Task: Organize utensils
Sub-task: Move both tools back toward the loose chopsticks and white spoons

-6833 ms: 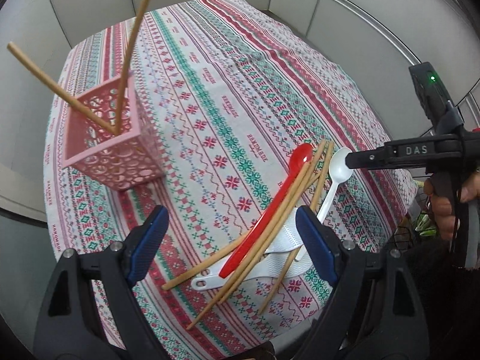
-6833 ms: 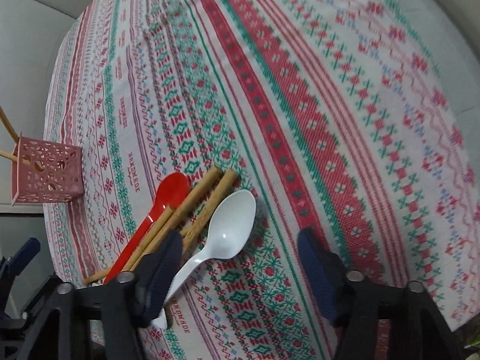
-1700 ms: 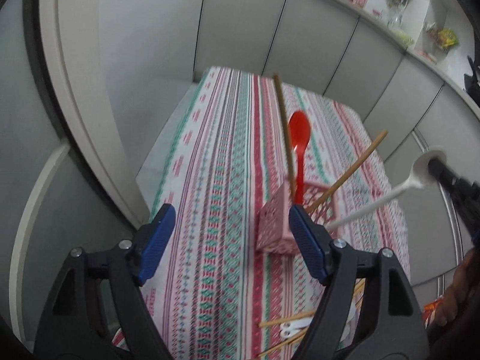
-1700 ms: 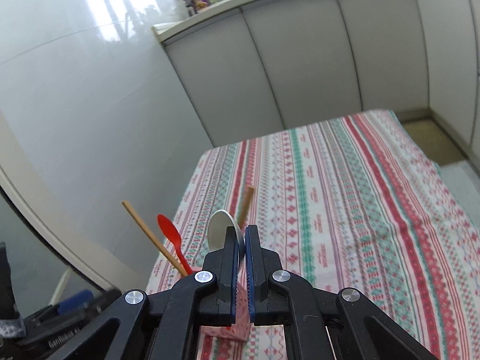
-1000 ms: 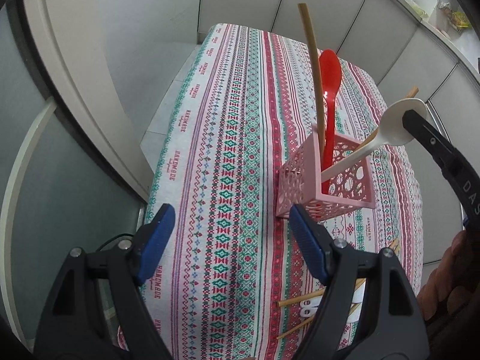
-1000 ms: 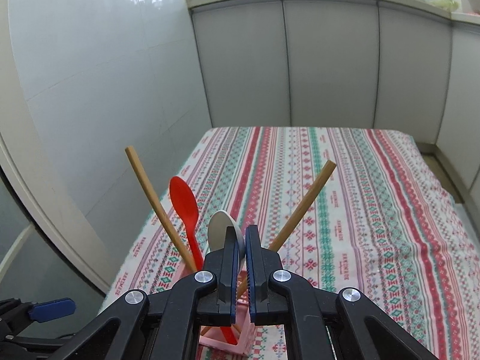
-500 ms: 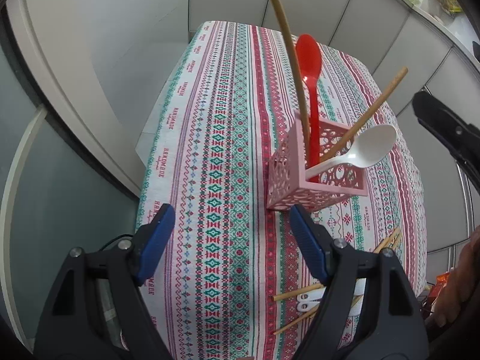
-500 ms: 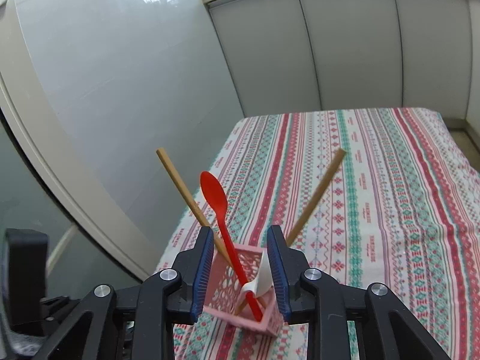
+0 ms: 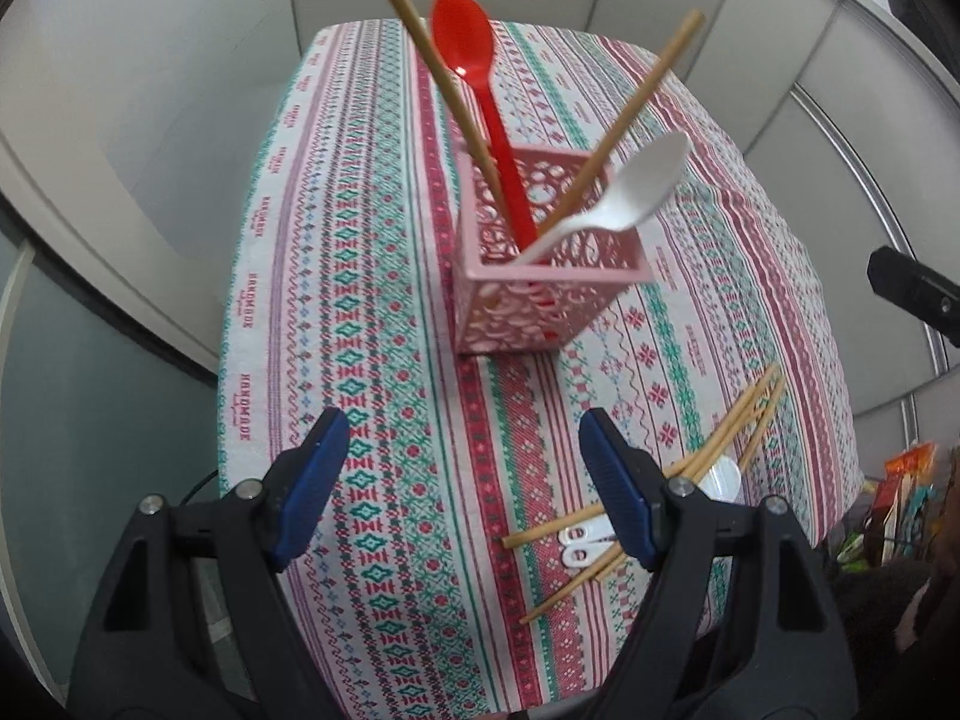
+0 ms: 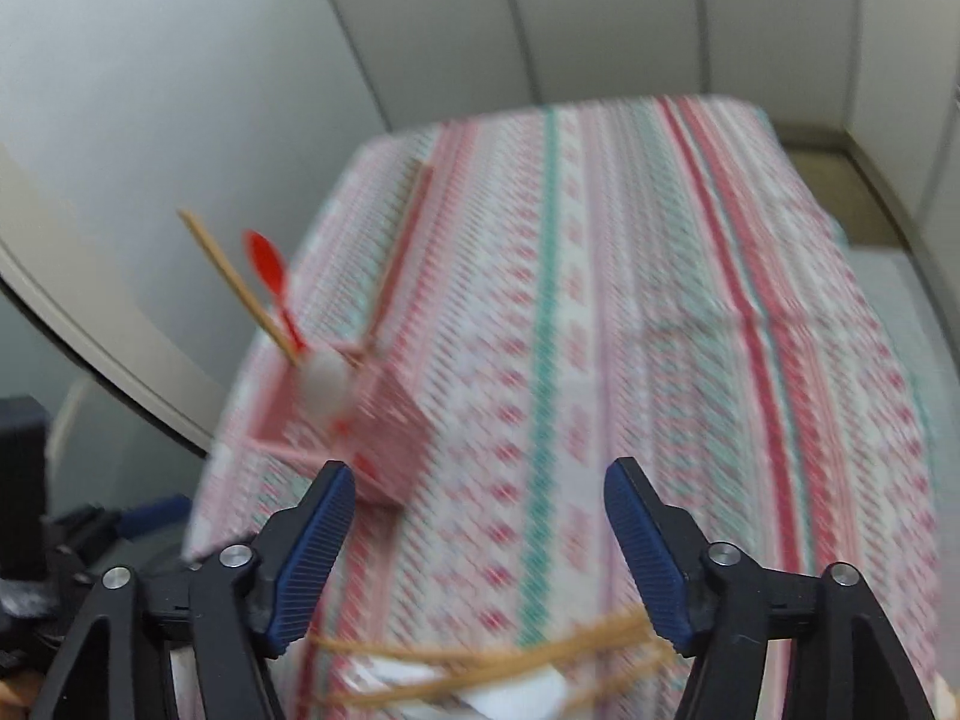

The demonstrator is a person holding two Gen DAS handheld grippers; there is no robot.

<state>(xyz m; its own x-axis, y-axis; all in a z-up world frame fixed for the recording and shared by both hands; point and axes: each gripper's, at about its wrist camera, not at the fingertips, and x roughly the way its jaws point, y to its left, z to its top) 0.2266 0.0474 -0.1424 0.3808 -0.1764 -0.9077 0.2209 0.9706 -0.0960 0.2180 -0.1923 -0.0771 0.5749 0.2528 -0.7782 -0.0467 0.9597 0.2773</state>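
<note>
A pink perforated holder stands on the patterned tablecloth. It holds a red spoon, a white spoon and two wooden chopsticks. My left gripper hangs open above the cloth, short of the holder, with nothing between its fingers. My right gripper is opening, its jaws wide and empty, off to the right of the holder; this view is blurred. Loose chopsticks and white utensils lie near the table's front right.
Grey cabinet panels and a wall surround the table. The cloth's left edge drops away close to the holder. Part of the right tool juts in at the right. Coloured packets lie beyond the table's right corner.
The right gripper let go of the white spoon, which now rests in the holder, and drew back to the right as its jaws widened. The left gripper shifted, and the holder now looks closer.
</note>
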